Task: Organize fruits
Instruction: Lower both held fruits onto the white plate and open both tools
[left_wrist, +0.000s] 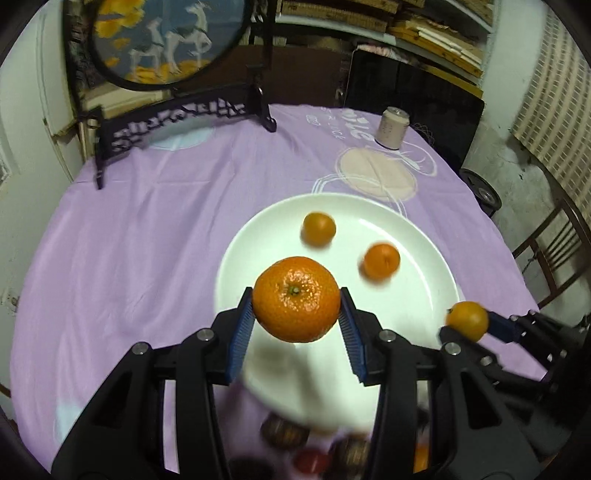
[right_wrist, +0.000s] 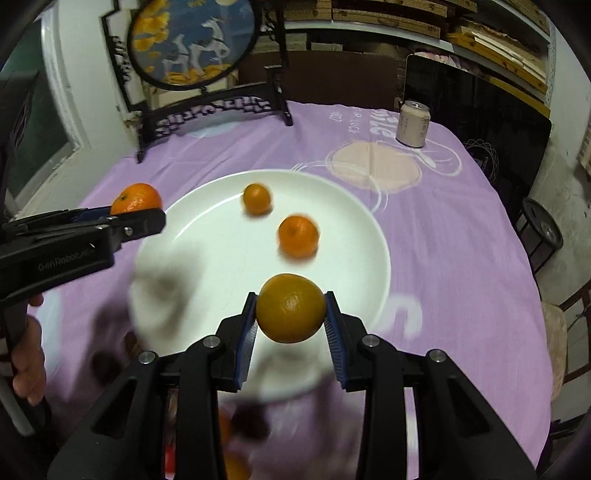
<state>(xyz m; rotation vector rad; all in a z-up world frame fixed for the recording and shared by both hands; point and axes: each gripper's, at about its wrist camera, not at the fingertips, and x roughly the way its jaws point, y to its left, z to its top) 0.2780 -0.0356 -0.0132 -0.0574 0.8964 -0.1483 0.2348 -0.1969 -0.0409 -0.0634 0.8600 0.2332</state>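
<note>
My left gripper (left_wrist: 296, 308) is shut on a large mandarin (left_wrist: 296, 299), held above the near rim of a white plate (left_wrist: 424, 288). Its blue pads press the fruit from both sides. My right gripper (right_wrist: 291, 314) is shut on a smaller orange (right_wrist: 291, 308) over the plate's (right_wrist: 207, 243) near edge. Two small oranges (left_wrist: 318, 229) (left_wrist: 381, 261) lie on the plate, also seen as one orange (right_wrist: 256, 199) and another (right_wrist: 298, 236) in the right wrist view. The right gripper with its orange (left_wrist: 467, 320) shows at the left view's right side. The left gripper's mandarin (right_wrist: 136, 199) shows at the right view's left.
A purple cloth (left_wrist: 147, 240) covers the round table. A pale can (left_wrist: 392, 127) stands at the far right, a dark carved stand with a round picture (left_wrist: 177, 122) at the far left. Blurred dark and red fruits (left_wrist: 291, 439) lie near the front edge. A chair (left_wrist: 554, 251) stands at the right.
</note>
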